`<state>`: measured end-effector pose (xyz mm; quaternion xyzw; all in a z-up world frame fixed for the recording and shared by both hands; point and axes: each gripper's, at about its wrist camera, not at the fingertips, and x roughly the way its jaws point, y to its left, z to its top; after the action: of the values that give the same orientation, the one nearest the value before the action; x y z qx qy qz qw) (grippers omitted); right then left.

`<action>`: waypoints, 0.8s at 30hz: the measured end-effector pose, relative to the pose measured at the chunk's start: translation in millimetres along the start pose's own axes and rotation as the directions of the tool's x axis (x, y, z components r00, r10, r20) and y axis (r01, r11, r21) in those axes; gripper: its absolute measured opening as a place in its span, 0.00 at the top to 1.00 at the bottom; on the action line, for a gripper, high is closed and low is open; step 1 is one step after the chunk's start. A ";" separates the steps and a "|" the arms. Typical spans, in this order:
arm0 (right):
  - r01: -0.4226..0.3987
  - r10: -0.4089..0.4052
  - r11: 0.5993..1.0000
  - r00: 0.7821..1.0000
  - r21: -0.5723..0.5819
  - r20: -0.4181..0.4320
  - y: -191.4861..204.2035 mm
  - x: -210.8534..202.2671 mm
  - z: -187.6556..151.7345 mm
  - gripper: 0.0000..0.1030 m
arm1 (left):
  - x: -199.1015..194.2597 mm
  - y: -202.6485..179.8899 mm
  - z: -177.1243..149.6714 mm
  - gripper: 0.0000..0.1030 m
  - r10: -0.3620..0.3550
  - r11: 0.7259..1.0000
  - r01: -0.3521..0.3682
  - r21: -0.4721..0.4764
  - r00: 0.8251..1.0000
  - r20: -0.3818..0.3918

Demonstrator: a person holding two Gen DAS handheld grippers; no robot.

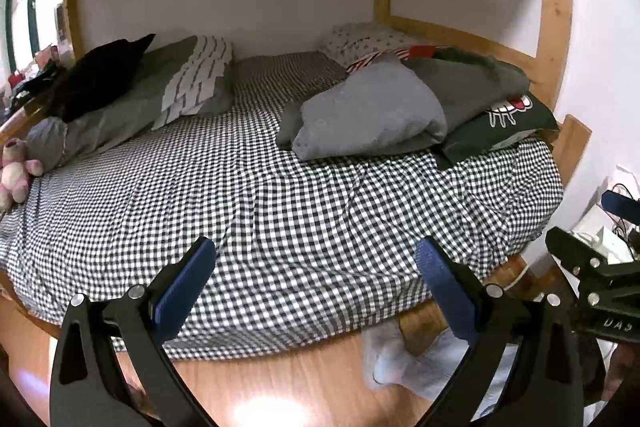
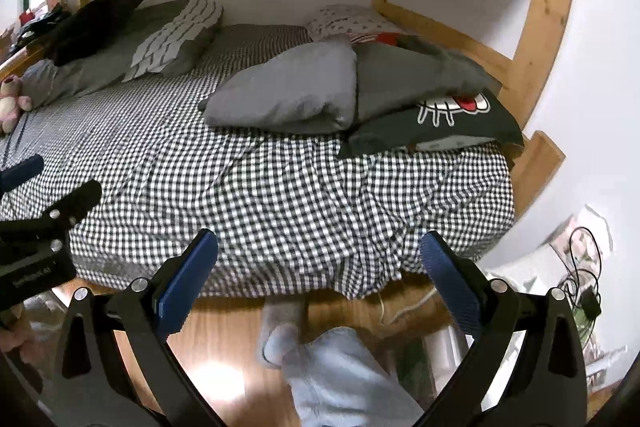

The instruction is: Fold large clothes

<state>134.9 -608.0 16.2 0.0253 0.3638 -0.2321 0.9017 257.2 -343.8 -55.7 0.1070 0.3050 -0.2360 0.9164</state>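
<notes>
Left hand-held gripper (image 1: 316, 261) and right hand-held gripper (image 2: 320, 255) both spread wide, empty, above the near edge of the bed (image 1: 280, 211). Folded grey clothes (image 2: 288, 93) stacked at the far right of the bed, over a dark printed garment (image 2: 452, 117).

Matt gingham cloth sheet (image 1: 280, 195), bare knotty wood bedframe (image 1: 554, 7), glossy floor (image 1: 256, 383)

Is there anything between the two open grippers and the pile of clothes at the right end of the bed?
Nothing visible blocks the way. Between the left gripper, the right gripper and the clothes pile lies only bare checkered bed sheet. Both grippers hang open and empty at the bed's near edge, above the floor.
</notes>
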 end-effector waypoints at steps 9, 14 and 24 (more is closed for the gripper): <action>-0.004 0.004 1.000 1.000 -0.005 0.019 -5.3 -35.9 -30.5 0.03 | -26.4 -21.3 -25.8 0.04 0.021 0.998 -0.019 0.057 0.999 -0.036; -0.007 0.007 1.000 1.000 -0.012 0.021 -5.7 -43.2 -40.1 0.03 | -35.2 -28.0 -34.9 0.04 0.041 0.998 -0.038 0.058 0.998 -0.039; -0.013 0.013 1.000 1.000 -0.007 0.013 -11.9 -45.8 -54.8 0.03 | -46.2 -34.7 -43.3 0.04 0.041 0.999 -0.041 0.017 0.998 -0.040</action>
<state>65.6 -588.5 8.0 0.0230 0.3586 -0.2254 0.9056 185.5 -342.1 -63.6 0.1252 0.3195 -0.2173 0.9138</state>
